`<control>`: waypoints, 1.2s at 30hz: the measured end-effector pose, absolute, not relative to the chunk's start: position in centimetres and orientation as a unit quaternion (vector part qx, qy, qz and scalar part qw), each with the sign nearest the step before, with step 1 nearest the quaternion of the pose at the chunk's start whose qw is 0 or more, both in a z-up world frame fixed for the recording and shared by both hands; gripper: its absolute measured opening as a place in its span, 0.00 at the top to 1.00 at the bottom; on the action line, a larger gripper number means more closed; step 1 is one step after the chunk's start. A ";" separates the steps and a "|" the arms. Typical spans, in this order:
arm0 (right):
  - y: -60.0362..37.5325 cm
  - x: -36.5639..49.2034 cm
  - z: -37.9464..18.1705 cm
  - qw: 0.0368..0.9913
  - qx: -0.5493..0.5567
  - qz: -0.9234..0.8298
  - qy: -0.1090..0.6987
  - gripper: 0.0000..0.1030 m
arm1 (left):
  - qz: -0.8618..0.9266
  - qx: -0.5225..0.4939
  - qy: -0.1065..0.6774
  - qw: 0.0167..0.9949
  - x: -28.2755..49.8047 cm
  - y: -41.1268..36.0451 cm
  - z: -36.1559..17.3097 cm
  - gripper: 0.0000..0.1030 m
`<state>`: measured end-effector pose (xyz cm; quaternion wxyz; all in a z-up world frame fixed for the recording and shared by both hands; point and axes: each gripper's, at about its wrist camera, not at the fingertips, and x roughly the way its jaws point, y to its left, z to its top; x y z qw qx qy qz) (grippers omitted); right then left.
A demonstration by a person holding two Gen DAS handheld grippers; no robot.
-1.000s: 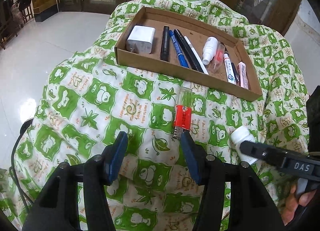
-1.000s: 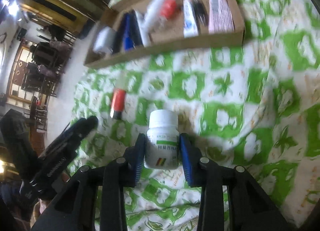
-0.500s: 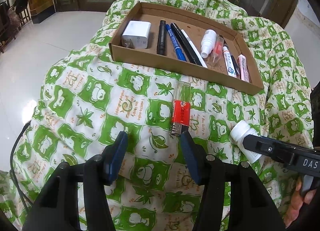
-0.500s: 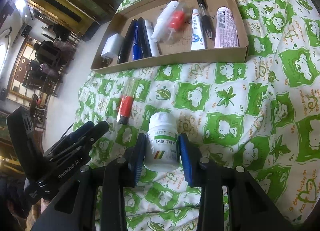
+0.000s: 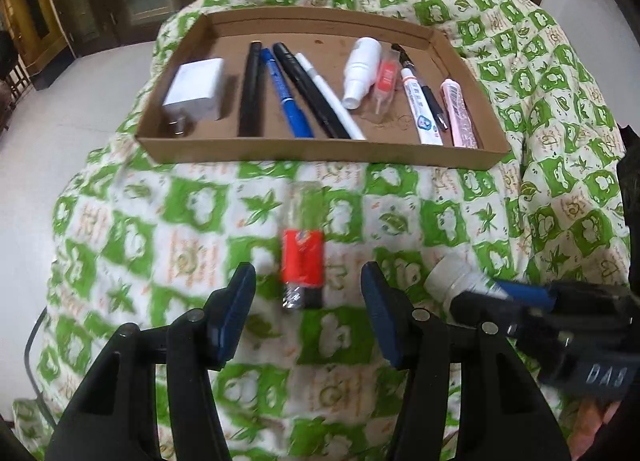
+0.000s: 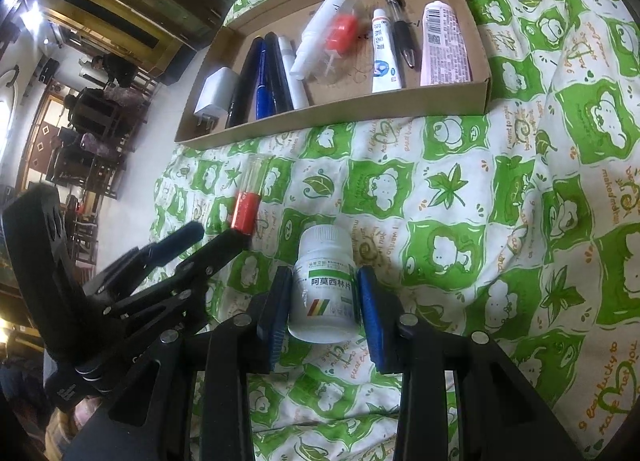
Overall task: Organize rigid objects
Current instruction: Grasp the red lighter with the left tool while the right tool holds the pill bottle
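A red and clear lighter (image 5: 302, 251) lies on the green patterned cloth, also in the right wrist view (image 6: 247, 197). My left gripper (image 5: 306, 315) is open, its jaws on either side of the lighter's near end, not touching it. My right gripper (image 6: 320, 313) is shut on a white pill bottle (image 6: 325, 285), which shows at the right of the left wrist view (image 5: 454, 279). A cardboard tray (image 5: 320, 149) behind holds a white charger (image 5: 196, 91), pens, tubes and a spray bottle.
The cloth (image 6: 480, 201) covers a rounded, uneven surface that drops off at the left towards a pale tiled floor (image 5: 60, 101). A black cable (image 5: 34, 333) hangs at the left edge. Dark wooden furniture stands far behind.
My left gripper has moved forward and to the right, so the lighter's near end now lies between its open jaws. My right gripper still holds the pill bottle; the tray looks closer.
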<state>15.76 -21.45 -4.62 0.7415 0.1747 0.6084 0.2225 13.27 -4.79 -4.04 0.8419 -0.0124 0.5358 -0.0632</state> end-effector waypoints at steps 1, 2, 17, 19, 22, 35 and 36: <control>-21.5 15.8 -4.6 0.741 0.174 0.222 0.609 0.71 | -0.063 -0.014 0.538 0.840 13.5 -4.9 -4.1 0.49; -21.5 15.7 -4.6 0.741 0.174 0.222 0.609 0.71 | -0.064 -0.016 0.539 0.840 13.8 -4.9 -4.2 0.54; -21.2 15.7 -5.0 0.740 0.170 0.219 0.613 0.71 | -0.058 -0.022 0.565 0.823 16.0 -4.8 -6.1 0.72; -21.2 15.8 -5.0 0.740 0.169 0.218 0.613 0.71 | -0.065 -0.022 0.563 0.824 16.1 -4.8 -5.8 0.74; -21.1 15.8 -5.0 0.740 0.168 0.218 0.613 0.71 | -0.079 -0.017 0.565 0.821 16.4 -5.4 -5.7 0.80; -21.0 16.0 -5.0 0.741 0.165 0.220 0.613 0.71 | -0.101 0.026 0.574 0.812 13.3 -5.9 -5.4 0.80; -21.0 15.9 -5.0 0.743 0.162 0.219 0.612 0.71 | -0.100 0.025 0.576 0.811 13.7 -6.1 -5.5 0.80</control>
